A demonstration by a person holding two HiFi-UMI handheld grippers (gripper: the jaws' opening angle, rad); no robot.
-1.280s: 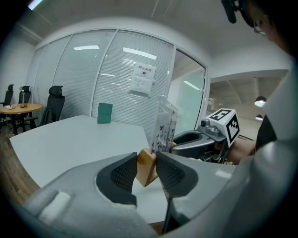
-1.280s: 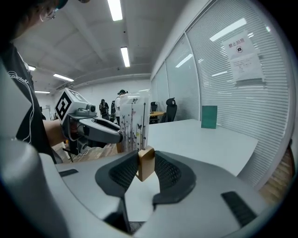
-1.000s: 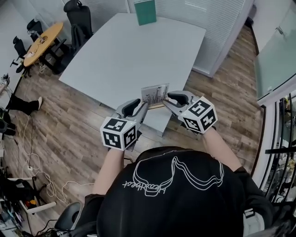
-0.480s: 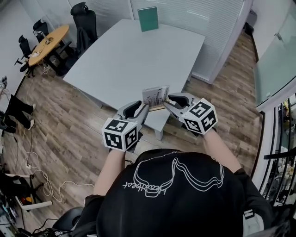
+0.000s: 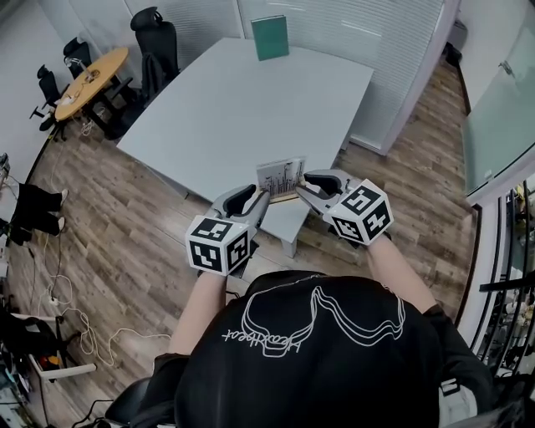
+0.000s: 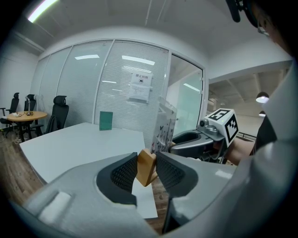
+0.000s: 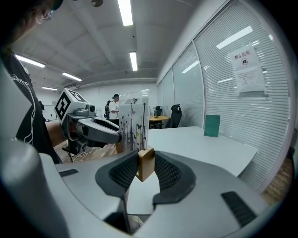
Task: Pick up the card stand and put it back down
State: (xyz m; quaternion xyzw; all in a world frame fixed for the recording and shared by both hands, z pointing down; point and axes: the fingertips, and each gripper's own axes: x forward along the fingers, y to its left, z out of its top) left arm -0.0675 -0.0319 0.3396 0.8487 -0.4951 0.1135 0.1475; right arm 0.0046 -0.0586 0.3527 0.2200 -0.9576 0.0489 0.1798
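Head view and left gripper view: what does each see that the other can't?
Only the head view shows the cables on the floor and the marker cube on the left gripper. Only the left gripper view shows the paper notice on the wall and the pads squeezing the card stand's wooden base. Both show the right gripper, the white table and the green board.

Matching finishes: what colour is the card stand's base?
The base is light tan wood; clearest in the right gripper view.

You have bright, even light from ceiling strip lights (image 7: pixel 125 11). Both gripper views bend and darken toward their edges; your head view is sharp.
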